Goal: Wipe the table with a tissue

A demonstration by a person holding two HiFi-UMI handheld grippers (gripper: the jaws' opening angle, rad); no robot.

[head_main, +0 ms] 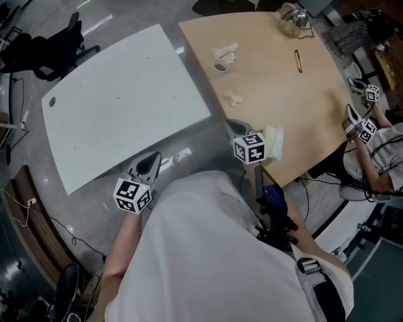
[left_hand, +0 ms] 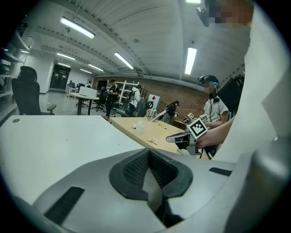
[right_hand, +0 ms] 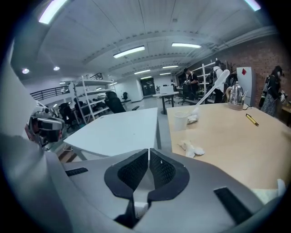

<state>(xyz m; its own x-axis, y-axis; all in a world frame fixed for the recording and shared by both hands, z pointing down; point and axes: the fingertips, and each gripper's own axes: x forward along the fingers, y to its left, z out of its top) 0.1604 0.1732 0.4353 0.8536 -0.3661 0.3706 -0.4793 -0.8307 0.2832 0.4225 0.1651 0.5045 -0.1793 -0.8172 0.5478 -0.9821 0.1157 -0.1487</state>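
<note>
In the head view two benches stood side by side, one white bench (head_main: 119,100) on the left and one wooden bench (head_main: 283,94) on the right. The person held two grippers. The left gripper (head_main: 150,162) hung just off the near edge of the white bench, and the right gripper (head_main: 235,127) sat at the near corner of the wooden bench. One folded tissue (head_main: 274,141) lay on the wooden bench's near edge, just beside the right gripper's marker cube. Farther along that bench were one cup (head_main: 220,65) with a crumpled wad against it, a second crumpled wad (head_main: 233,97) lying alone, one yellow pen (head_main: 298,61) and one kettle (head_main: 293,19). A second person (head_main: 385,146) at the right edge held two more marker cubes. In the left gripper view the fingers (left_hand: 134,168) stood together with nothing between them, pointing over the white bench. The right gripper showed off to the right, in a hand beside the wooden bench. In the right gripper view the fingers (right_hand: 132,170) were pressed together too, with nothing seen clamped in them. The folded tissue showed as a pale patch at the lower right edge, outside the fingers. Ahead on the wooden bench stood the single cup, the two wads, the pen and the kettle.
</note>
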